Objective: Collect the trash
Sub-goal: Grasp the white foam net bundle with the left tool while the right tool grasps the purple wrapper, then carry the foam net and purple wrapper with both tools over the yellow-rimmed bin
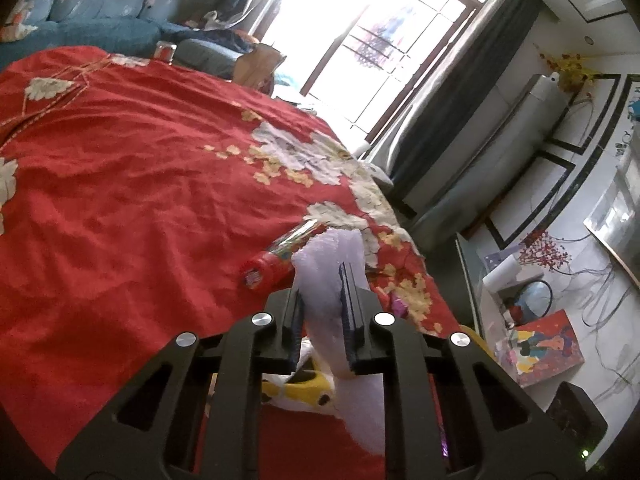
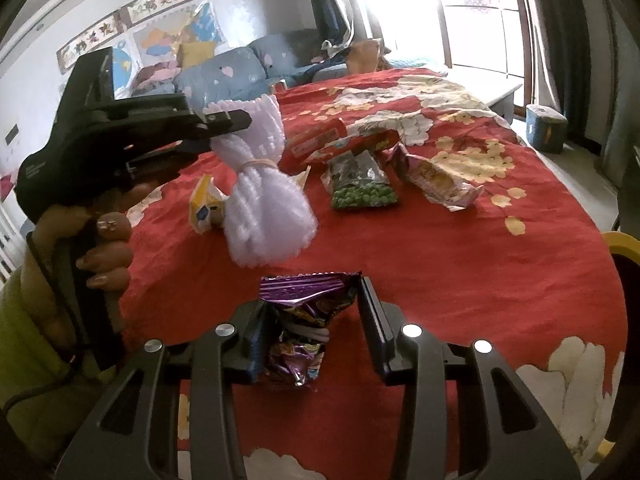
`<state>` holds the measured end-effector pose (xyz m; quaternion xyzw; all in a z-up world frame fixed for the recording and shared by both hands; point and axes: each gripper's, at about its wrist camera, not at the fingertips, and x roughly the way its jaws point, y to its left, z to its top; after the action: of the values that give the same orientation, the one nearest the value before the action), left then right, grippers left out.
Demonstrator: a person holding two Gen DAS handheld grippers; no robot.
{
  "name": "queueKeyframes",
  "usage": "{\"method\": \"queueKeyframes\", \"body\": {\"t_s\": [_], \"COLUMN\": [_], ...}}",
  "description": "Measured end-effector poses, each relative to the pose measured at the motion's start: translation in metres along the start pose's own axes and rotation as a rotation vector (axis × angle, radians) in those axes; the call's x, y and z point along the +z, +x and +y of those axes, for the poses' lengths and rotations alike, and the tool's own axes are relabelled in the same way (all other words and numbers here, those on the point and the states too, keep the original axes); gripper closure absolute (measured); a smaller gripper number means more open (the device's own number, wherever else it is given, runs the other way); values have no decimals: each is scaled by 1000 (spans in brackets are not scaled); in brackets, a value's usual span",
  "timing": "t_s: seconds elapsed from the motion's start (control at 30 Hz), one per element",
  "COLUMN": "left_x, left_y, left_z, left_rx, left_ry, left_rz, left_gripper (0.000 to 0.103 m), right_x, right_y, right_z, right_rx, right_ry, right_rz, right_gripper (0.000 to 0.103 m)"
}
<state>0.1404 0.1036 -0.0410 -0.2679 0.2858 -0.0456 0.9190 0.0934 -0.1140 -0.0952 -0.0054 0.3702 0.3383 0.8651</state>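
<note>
Left gripper (image 2: 224,130): you had it clamped on the top of the white foam netting (image 2: 260,188), the bundle tied round its middle with a rubber band (image 2: 258,165), and it hung clear above the red tablecloth (image 2: 460,264).

Right gripper (image 2: 312,320): jaws stood fairly wide, with the purple wrapper (image 2: 304,320) sitting between them. It leaned against the left finger and there was a clear gap to the right one, so I couldn't tell if you really had a grip on it.

How to do it well: my guess is the step was getting that wrapper secured. You'd have wanted to close on the crumpled body rather than the flat crimped top edge, since foil slips. Squeeze slow, too; the thing looked light enough to skate off sideways.

Watch out: the netting dangled just ahead and left of the wrapper, near enough that a careless swing could have knocked it.

Where the wrapper was: at the near edge of the table, right inside your right fingers.

Other trash: a bag of green peas (image 2: 362,184), a yellow torn packet (image 2: 440,180), a red packet (image 2: 320,140) and a small yellow-white wrapper (image 2: 206,204) lay farther back, well apart from both tools.

Left camera: showed the netting (image 1: 332,280) pinched between the fingers, with a red tube-shaped packet (image 1: 276,256) on the cloth just beyond.
</note>
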Motion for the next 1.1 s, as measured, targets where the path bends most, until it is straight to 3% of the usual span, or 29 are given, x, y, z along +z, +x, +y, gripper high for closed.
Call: {"method": "queueKeyframes", "body": {"t_s": [0.7, 1.1], "left_x": [2, -5], "left_y": [-29, -29], "left_z": [-53, -81], "left_rx": [-46, -79], "left_ry": [118, 180], "left_rz": [-72, -65], "left_gripper": [92, 93], "right_x": [9, 15], "right_y": [-38, -63], "right_z": [-25, -52], "right_rx": [-62, -126], "right_ry": [60, 118], "right_rz": [-112, -174], "right_gripper": [64, 64]}}
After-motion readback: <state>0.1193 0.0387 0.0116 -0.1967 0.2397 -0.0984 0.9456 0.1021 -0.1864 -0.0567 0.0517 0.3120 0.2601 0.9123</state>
